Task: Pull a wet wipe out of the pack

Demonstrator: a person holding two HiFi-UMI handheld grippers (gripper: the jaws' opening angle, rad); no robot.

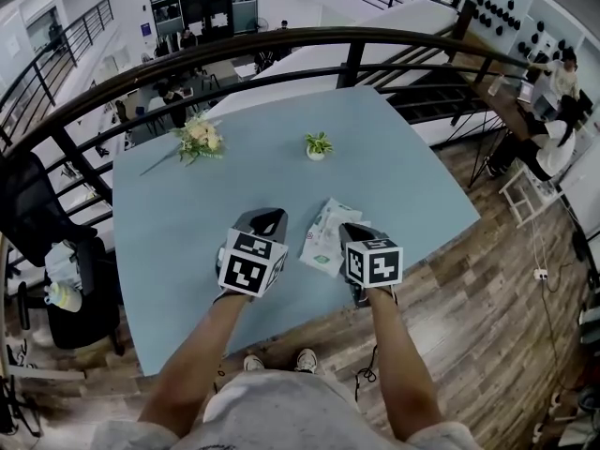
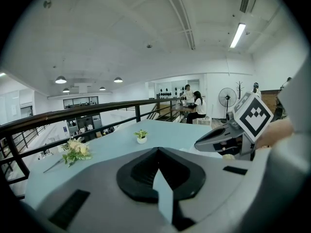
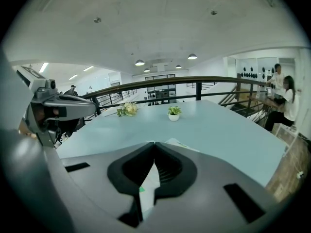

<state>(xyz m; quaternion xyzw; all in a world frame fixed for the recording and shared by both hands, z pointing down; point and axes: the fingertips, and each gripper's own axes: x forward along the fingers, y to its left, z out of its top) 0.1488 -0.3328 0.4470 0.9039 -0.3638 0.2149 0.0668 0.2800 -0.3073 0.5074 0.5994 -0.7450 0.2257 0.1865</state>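
The wet wipe pack (image 1: 323, 237), white with green print, lies flat on the light blue table (image 1: 187, 223) between my two grippers. My right gripper (image 1: 352, 228) hovers over the pack's right edge. In the right gripper view its jaws (image 3: 154, 143) meet at the tips, with the pack (image 3: 183, 145) just beyond and below them; I see nothing pinched there. My left gripper (image 1: 272, 216) is a little left of the pack and apart from it. In the left gripper view, the left gripper (image 2: 156, 149) has its jaws closed with nothing between them, and the right gripper (image 2: 199, 144) is at the right.
A bunch of pale flowers (image 1: 200, 139) lies at the far left of the table, and a small potted plant (image 1: 318, 145) stands at the far middle. A black railing (image 1: 281, 50) runs behind the table. The table's near edge is by my feet.
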